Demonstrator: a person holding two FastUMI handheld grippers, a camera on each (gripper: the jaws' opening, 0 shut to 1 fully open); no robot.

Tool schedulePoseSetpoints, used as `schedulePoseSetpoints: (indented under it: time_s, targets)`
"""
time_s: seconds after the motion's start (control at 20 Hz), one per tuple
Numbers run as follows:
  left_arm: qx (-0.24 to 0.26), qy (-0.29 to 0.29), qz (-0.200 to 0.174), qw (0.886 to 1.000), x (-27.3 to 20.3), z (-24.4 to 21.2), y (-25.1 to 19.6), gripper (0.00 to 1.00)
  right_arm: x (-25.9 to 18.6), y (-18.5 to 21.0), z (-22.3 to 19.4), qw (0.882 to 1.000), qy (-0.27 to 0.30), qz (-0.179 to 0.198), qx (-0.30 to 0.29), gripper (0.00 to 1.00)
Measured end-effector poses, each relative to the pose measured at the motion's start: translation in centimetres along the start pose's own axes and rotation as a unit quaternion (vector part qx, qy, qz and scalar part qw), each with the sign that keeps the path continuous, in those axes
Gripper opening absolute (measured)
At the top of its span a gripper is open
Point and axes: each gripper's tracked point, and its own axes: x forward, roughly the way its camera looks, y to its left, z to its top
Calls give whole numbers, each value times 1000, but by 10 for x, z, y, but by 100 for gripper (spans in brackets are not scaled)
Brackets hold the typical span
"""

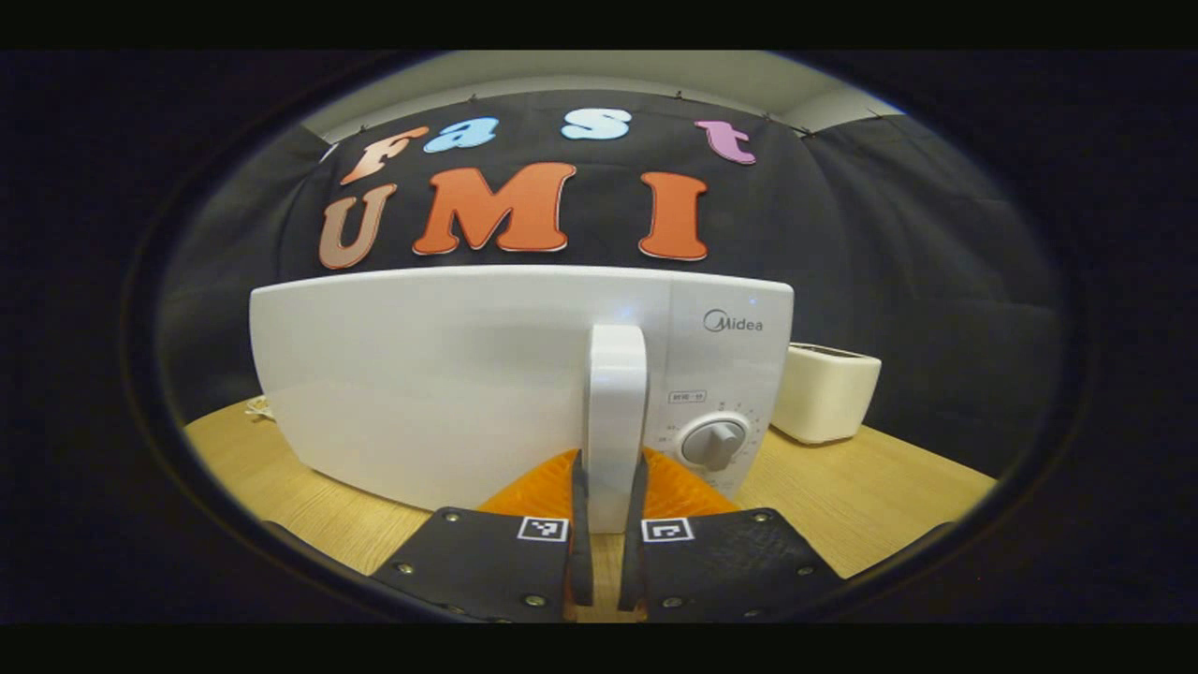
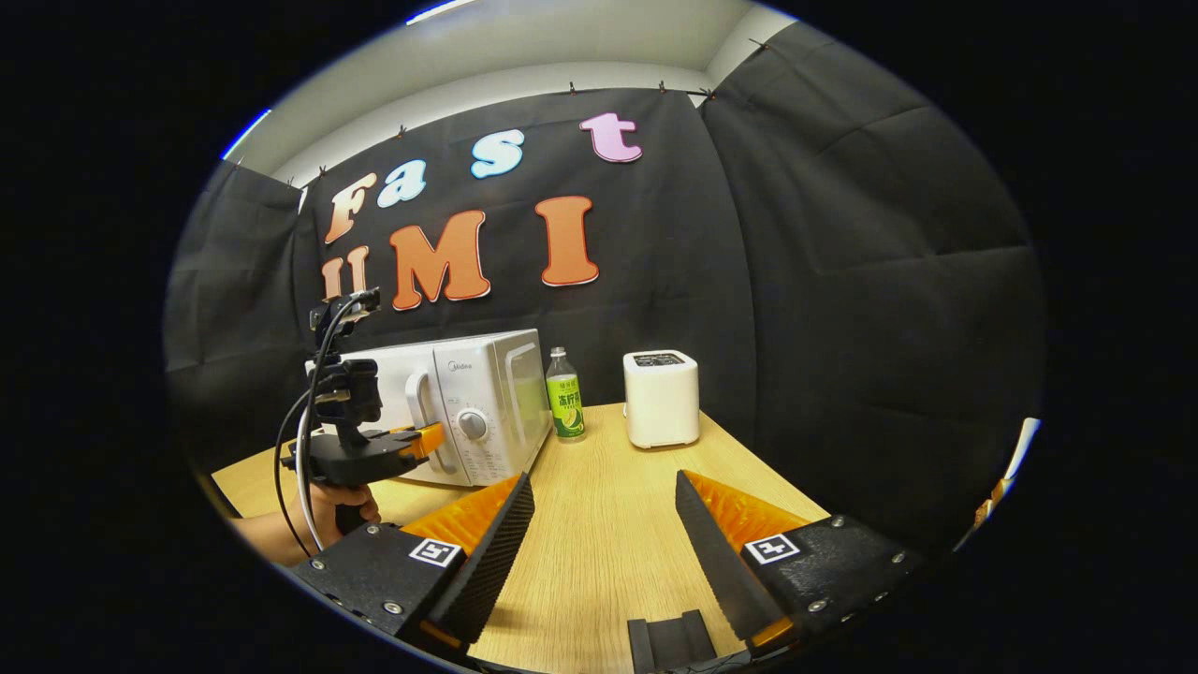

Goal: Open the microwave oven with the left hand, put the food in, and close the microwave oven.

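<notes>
Left gripper view: light wood-grain tabletop [image 1: 281, 468] runs to a black cloth booth wall [image 1: 889, 234] at the far side; pale ceiling strip above. White box-shaped microwave oven [image 1: 421, 374] stands on the table w/ door closed. Left gripper [image 1: 608, 477] is pinched onto the white vertical door handle [image 1: 617, 393], one finger pressing each side. Grey round dial [image 1: 714, 442] sits just right of the handle. Cream plastic toaster [image 1: 828, 388] stands right of the oven, apart from it.

Right gripper view: right gripper [image 2: 604, 524] is spread wide, nothing btwn fingers, over bare tabletop near the front edge. Green-labelled clear bottle [image 2: 563, 393] stands between oven and toaster. Open tabletop lies right of the oven, toward the near edge. A hand [image 2: 328, 510] holds the left gripper at far left.
</notes>
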Motion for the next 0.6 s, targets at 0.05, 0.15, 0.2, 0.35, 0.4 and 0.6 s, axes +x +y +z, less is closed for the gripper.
schedulePoseSetpoints:
  time_s: [0.05,0.15,0.2,0.35,0.4,0.6]
  targets:
    - [10,-1,0,1000,-5,-1,-1,17,0,0,-2,1000,3,0,-1,95]
    - [9,-7,-7,1000,-18,-3,0,17,0,2,-5,1000,6,1,0,95]
    - [7,-4,-12,1000,-26,-4,1,13,0,4,-6,1000,8,3,1,95]
    - [14,-7,-33,999,-53,-5,6,17,-2,11,-8,1000,10,6,5,95]
    - [15,-9,-39,999,-63,-6,9,16,-3,12,-8,1000,10,6,7,95]
    - [20,-22,-50,998,-109,-9,30,10,-9,21,-9,1000,11,9,19,94]
